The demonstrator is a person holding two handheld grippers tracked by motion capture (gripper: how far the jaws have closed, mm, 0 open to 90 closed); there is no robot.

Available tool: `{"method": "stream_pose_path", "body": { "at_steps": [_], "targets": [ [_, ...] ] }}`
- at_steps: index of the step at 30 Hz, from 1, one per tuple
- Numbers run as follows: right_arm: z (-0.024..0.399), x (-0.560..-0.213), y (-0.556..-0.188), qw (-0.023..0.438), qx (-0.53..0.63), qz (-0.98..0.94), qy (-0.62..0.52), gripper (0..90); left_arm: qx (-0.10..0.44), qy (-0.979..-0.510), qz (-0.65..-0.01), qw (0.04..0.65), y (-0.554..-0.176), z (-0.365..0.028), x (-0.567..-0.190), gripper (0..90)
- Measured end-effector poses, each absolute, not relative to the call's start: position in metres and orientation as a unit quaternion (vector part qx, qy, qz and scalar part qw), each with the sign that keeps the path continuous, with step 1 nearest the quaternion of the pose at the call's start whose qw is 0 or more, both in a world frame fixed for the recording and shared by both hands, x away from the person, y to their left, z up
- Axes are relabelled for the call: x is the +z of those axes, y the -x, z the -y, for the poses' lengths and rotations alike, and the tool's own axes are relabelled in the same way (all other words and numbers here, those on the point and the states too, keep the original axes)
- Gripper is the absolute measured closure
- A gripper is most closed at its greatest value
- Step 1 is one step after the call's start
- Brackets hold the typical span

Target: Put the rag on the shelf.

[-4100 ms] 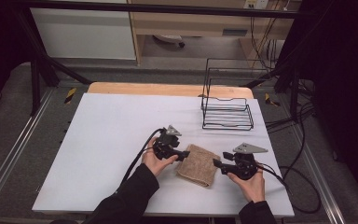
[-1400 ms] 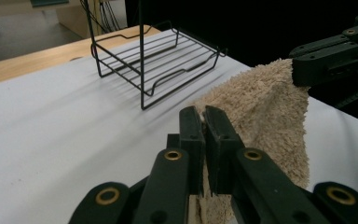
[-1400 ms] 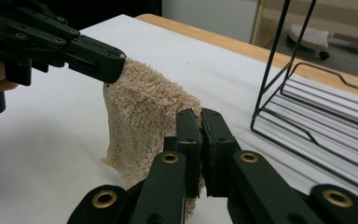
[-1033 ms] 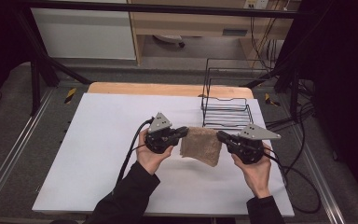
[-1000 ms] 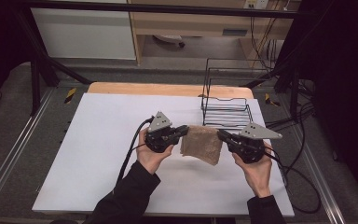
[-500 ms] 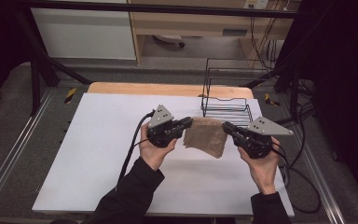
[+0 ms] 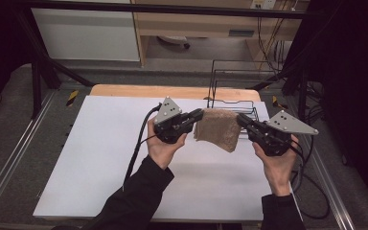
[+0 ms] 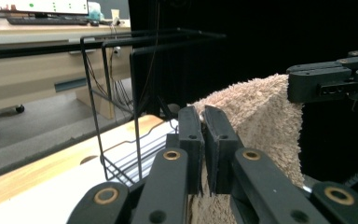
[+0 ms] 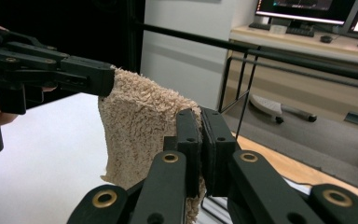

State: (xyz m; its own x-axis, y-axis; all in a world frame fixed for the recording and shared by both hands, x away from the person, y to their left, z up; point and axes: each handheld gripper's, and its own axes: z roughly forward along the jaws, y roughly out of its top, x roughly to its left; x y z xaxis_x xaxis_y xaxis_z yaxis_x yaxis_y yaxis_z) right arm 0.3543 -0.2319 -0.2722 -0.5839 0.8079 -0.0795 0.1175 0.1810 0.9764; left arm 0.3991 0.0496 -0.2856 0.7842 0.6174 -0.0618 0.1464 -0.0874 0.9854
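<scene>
Both pairs of fingers are pinched tight on cloth: the left gripper (image 7: 199, 115) clamps one upper corner of a tan towel (image 7: 219, 128), and the right gripper (image 7: 241, 120) clamps the opposite upper corner. In the left gripper view its two black fingers (image 8: 190, 135) stand almost together with the towel's (image 8: 261, 121) edge squeezed between the pads; in the right gripper view the fingers (image 9: 187, 135) meet the same way on the towel (image 9: 137, 126), with the left gripper (image 9: 105, 79) biting the far corner.

Between the two grips the towel's top edge runs nearly level, left to right across the high view, and that edge is its long axis here. From it the cloth hangs downward, clear of the white table top (image 7: 100, 158). Its lower edge slants, dropping lower toward the right gripper's side and ending in a loose point.

It looks folded, thick and doubled, with a looped, shaggy terry pile in a sandy brown, and its top edge sags a little between the grips.

Each hand (image 7: 165, 146) wraps the gripper body from below, the right hand (image 7: 279, 163) likewise, dark sleeves entering from the near edge. Just behind the towel stands a black wire rack (image 7: 232, 91) at the far right of the table, close to the cloth; whether they touch I cannot tell.
</scene>
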Motion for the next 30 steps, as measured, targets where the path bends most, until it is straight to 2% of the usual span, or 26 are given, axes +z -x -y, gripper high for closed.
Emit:
{"method": "stream_pose_path", "body": {
  "at_steps": [30],
  "targets": [
    [0.249, -0.226, -0.373, 0.359, 0.573, -0.658, -0.332, 87.1, 0.215, -0.683, -0.258, 0.649, -0.422, -0.024, -0.241, 86.0]
  ]
}}
